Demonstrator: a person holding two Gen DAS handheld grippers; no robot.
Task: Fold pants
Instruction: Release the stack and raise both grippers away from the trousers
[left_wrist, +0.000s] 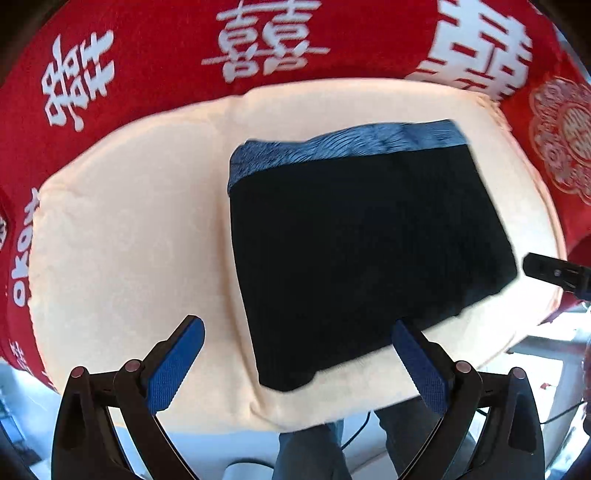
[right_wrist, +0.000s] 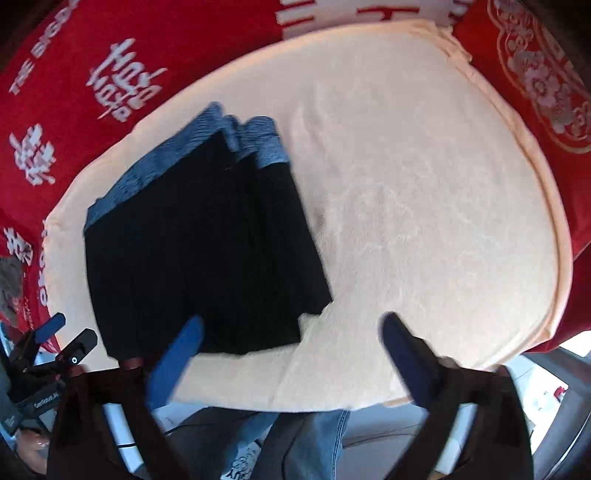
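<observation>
The black pants lie folded into a compact rectangle on a cream towel, with the blue-grey waistband at the far edge. My left gripper is open and empty, held above the near edge of the towel, its right finger over the pants' near corner. In the right wrist view the pants lie at the left of the towel. My right gripper is open and empty above the towel's near edge, just right of the pants. The left gripper shows at the far left there.
A red cloth with white characters covers the surface under and around the towel. The person's jeans and a pale floor show below the near edge. The right gripper's tip shows at the right edge of the left wrist view.
</observation>
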